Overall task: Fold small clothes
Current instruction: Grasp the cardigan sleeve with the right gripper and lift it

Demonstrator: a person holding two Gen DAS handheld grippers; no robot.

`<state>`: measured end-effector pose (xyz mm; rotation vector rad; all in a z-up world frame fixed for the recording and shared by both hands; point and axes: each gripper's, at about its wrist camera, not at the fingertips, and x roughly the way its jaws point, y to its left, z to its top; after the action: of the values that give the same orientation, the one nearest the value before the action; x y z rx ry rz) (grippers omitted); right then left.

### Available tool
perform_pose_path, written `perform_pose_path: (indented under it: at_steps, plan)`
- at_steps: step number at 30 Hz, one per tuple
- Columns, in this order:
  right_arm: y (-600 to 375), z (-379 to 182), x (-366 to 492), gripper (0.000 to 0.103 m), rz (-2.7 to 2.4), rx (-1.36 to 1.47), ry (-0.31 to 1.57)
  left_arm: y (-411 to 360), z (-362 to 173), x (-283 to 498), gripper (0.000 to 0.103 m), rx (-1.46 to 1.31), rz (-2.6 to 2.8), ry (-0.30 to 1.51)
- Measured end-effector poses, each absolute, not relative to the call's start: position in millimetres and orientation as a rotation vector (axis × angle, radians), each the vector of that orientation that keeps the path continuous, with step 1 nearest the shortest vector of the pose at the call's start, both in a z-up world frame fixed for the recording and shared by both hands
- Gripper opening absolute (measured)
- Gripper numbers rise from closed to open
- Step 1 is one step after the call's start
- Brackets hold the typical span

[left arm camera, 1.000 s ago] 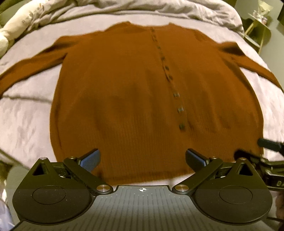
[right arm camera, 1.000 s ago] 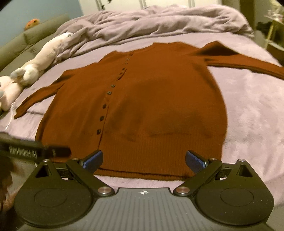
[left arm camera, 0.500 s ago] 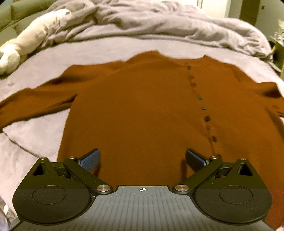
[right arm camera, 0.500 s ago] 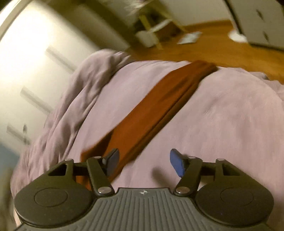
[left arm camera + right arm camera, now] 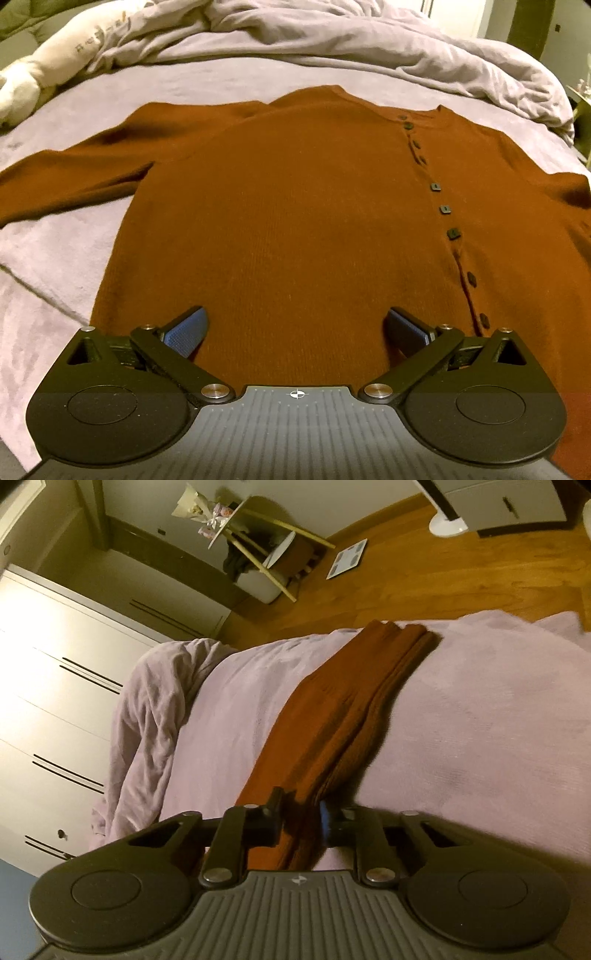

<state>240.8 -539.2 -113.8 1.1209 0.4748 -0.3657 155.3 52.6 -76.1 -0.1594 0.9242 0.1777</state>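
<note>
Both tools tilt down; right tool (image 5: 302,821) closing on sleeve (image 5: 343,716)

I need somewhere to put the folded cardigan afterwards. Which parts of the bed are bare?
Bare blanket lies below the cardigan's outstretched sleeve, left of its body. Another free strip runs between the collar and the bunched duvet. In the right wrist view, blanket is open on both sides of the other sleeve. The middle is taken by the cardigan; the far edge is crowded with duvet.

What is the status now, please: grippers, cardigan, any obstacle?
Left gripper open above the hem. Right gripper closing on the sleeve. Cardigan flat, buttoned, unfolded. Nothing in the way.
</note>
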Motion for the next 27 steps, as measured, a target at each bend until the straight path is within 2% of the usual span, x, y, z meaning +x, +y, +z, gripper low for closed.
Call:
perform_pose_path:
  at_steps: [2, 5, 9, 13, 16, 19, 20, 27]
  plan:
    - [-536, -107, 247, 0.007, -0.390, 1.035, 0.509, 55, -73, 157, 0.103, -0.166, 0.172, 0.940]
    - [-506, -73, 263, 0.007, -0.500, 0.647, 0.580, 58, -65, 157, 0.103, -0.178, 0.168, 0.946]
    - [-429, -17, 270, 0.006, -0.486, 0.187, 0.478, 63, -43, 151, 0.103, -0.225, 0.117, 0.874]
    - [-309, 16, 257, 0.007, -0.165, -0.204, 0.330, 66, -15, 156, 0.103, -0.258, 0.047, 0.775]
    - [-212, 6, 230, 0.010, 0.142, -0.469, 0.272, 66, -1, 166, 0.103, -0.274, 0.000, 0.738]
    - [-152, -24, 206, 0.022, 0.354, -0.582, 0.319, 69, -1, 178, 0.103, -0.317, -0.015, 0.747]
    - [-143, -34, 202, 0.025, 0.376, -0.596, 0.343, 69, -2, 183, 0.103, -0.322, -0.035, 0.756]
    - [-156, -76, 198, 0.025, 0.226, -0.610, 0.473, 62, -31, 242, 0.103, -0.414, -0.137, 0.808]
